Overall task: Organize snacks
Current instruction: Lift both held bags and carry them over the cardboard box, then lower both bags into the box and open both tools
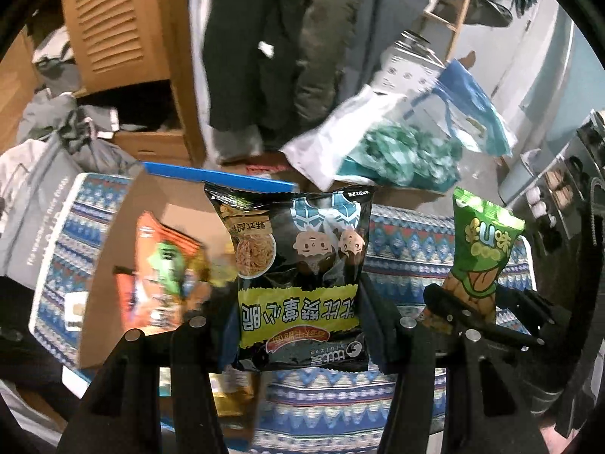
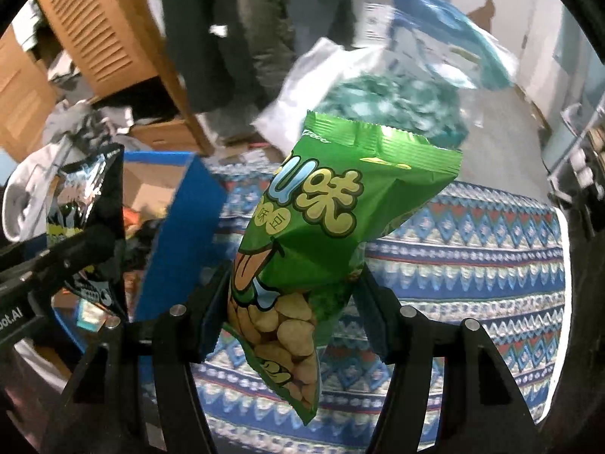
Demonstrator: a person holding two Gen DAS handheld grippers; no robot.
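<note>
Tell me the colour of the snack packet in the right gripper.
Green snack packet with yellow lettering; clearest in the right wrist view.

A louvred wooden cabinet [image 1: 113,26] and wooden ladder [image 1: 452,19] stand behind a patterned cloth [image 2: 472,249].

Left tool [image 1: 298,325]: matte black, two flat-sided fingers [image 1: 196,344] joined by angular black linkage bars; round silver pins are set at the pivots. Dark blue-black pads are fitted on the inner finger faces.

Right tool [image 2: 291,314]: same build, black fingers [image 2: 382,317], splayed black struts below, silver pivot pins in two pairs. In the right wrist view, white lettering, partly cut off at the frame edge, is carried on the left tool's black body.
</note>
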